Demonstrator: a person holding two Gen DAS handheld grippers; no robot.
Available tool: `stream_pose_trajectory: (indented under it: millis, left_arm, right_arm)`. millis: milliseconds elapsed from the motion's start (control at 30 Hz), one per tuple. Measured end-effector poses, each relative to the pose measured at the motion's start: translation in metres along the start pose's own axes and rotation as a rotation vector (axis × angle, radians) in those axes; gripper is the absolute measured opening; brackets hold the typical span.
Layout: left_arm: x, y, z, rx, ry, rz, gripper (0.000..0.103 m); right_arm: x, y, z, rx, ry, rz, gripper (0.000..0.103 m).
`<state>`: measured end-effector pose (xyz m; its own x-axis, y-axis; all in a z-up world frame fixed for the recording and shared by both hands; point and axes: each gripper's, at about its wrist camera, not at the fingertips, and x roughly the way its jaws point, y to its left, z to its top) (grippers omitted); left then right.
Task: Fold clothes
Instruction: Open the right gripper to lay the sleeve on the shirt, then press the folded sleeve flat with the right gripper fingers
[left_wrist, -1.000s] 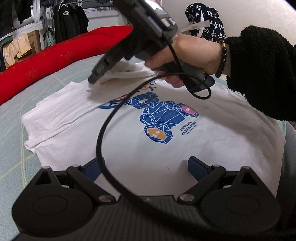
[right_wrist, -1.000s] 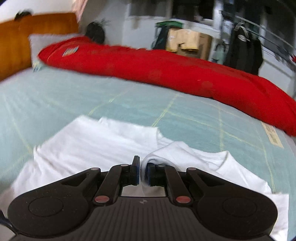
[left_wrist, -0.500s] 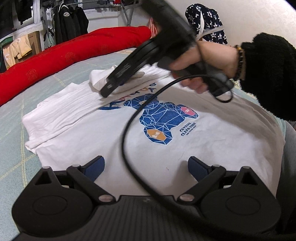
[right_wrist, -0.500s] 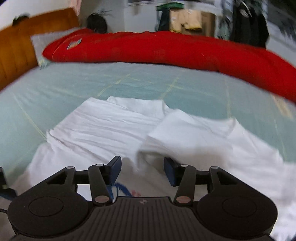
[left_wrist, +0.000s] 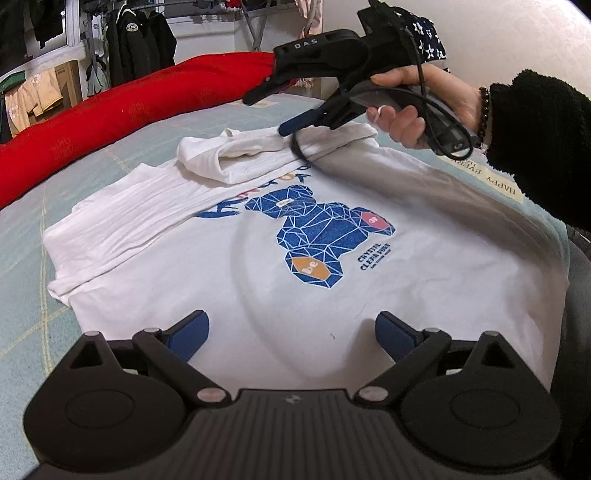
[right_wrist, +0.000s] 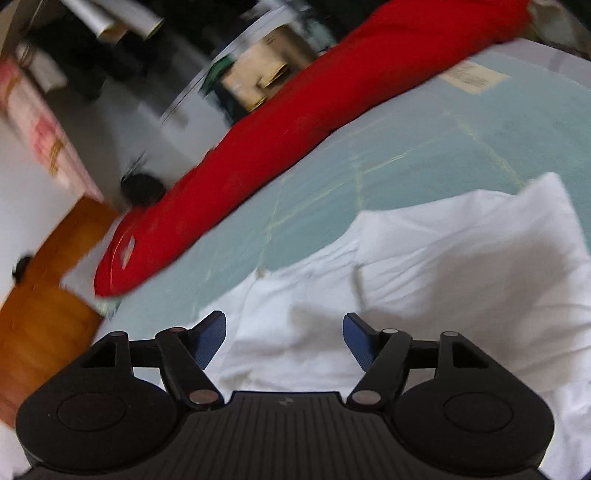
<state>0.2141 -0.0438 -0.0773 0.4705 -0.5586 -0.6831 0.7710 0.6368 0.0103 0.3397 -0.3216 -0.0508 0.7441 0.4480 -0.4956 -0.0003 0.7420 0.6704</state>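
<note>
A: Where is the garment?

B: A white T-shirt lies print side up on the pale green bed, its blue faceted bear graphic near the middle. Along its left side a strip is folded inward, and at the far end a sleeve is bunched over the collar area.

A: And the left tongs?

B: Spread wide over the near hem of the shirt, nothing between the blue pads.

A: The right tongs?

B: Held in the person's right hand, up over the far end of the shirt. The fingers stand apart and hold nothing; the lower blue tip sits just beside the bunched sleeve, though I cannot tell if it touches. A black cable hangs from the handle.

A: What does the right wrist view add?

B: It is tilted and blurred. It shows wide tongs above white cloth, with a long red bolster on the far side of the bed and a wooden headboard at the left.
</note>
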Motion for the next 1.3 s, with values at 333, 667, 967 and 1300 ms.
stream_pose_trajectory:
  millis: [333, 667, 967, 1300]
  left_arm:
    - [0.002, -0.001, 0.0, 0.0, 0.008, -0.001, 0.096]
    - [-0.003, -0.001, 0.002, -0.002, -0.008, 0.001, 0.096]
    - [-0.007, -0.003, 0.002, 0.005, -0.021, -0.006, 0.096]
    - [-0.005, -0.005, 0.003, 0.014, -0.011, -0.013, 0.096]
  right_arm:
    - [0.045, 0.038, 0.002, -0.023, 0.096, 0.063, 0.078]
    - [0.068, 0.119, -0.003, -0.177, 0.167, 0.242, 0.078]
    - [0.034, 0.115, 0.007, -0.199, 0.044, 0.16, 0.078]
    - [0.07, 0.056, 0.002, 0.017, 0.197, 0.014, 0.081]
